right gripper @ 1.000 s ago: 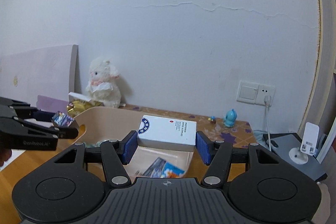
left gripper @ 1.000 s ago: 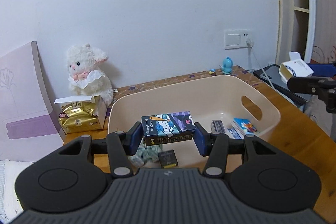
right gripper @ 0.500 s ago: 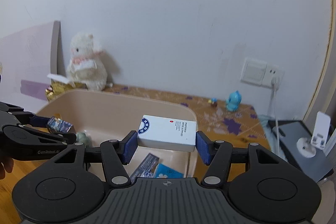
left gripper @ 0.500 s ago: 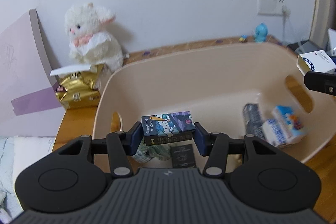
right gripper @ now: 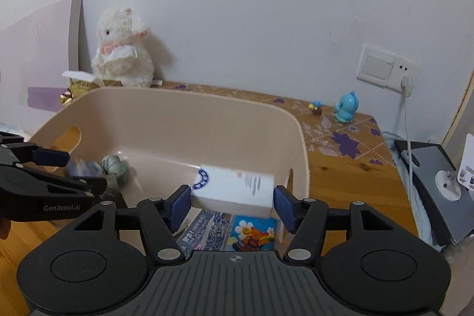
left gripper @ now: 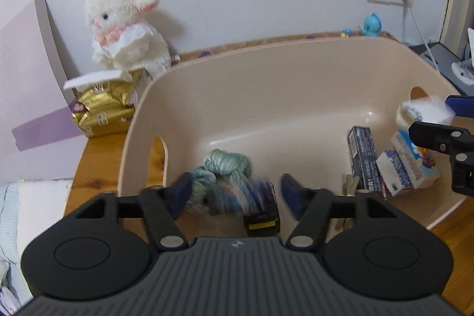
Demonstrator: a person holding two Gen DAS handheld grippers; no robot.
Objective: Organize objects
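Note:
Both grippers hang over a beige plastic basket (left gripper: 296, 73), also seen in the right wrist view (right gripper: 183, 114). My left gripper (left gripper: 235, 194) is open; the cartoon-printed box (left gripper: 251, 194) it held is a blur falling between its fingers onto a green-blue cloth bundle (left gripper: 228, 165). My right gripper (right gripper: 231, 203) is open too; the white box (right gripper: 234, 188) is tilted and blurred between its pads, dropping out. It also shows in the left wrist view (left gripper: 423, 111). Below it lie a dark carton (left gripper: 363, 156) and a blue cartoon carton (left gripper: 414, 162).
A white plush lamb (left gripper: 124, 28) and a gold snack bag (left gripper: 100, 108) stand behind the basket's left end. A blue figurine (right gripper: 345, 107) stands on the wooden table (right gripper: 340, 168) by the wall socket (right gripper: 385, 70). A grey device (right gripper: 426, 168) lies at the right.
Both grippers dropped lower over the basket and opened. The cartoon box and the white box have left the pads and are falling into the basket.

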